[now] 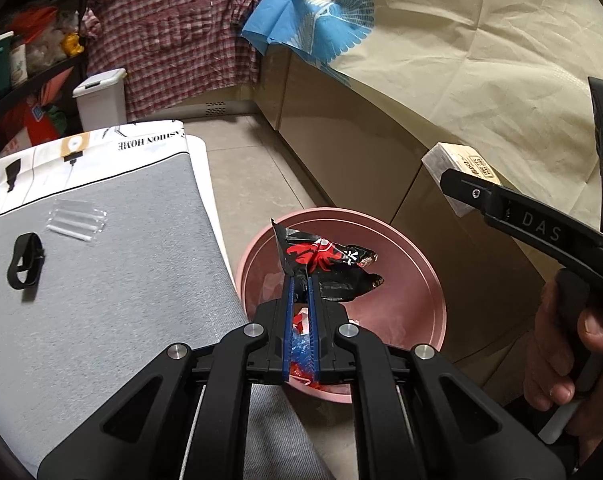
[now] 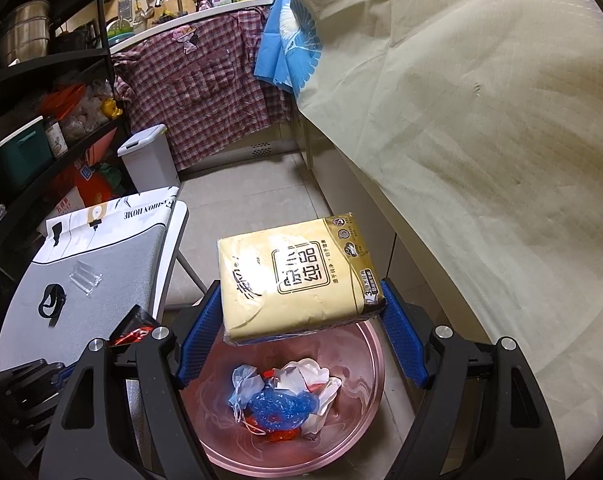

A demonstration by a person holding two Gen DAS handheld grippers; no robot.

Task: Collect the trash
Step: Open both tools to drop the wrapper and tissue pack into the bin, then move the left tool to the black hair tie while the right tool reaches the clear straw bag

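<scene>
At the lower centre of the left wrist view, our left gripper (image 1: pixel 300 280) has its blue pads pressed together, pinching a crumpled black-and-red snack wrapper (image 1: pixel 329 260) above the pink trash bin (image 1: pixel 417 280). In the right wrist view, our right gripper (image 2: pixel 301 308) stands wide, its pads clamping a yellow tissue pack (image 2: pixel 293 276) at mid-frame, over the bin (image 2: pixel 365 412), where crumpled white paper (image 2: pixel 301 376) and blue plastic (image 2: pixel 279 404) lie.
</scene>
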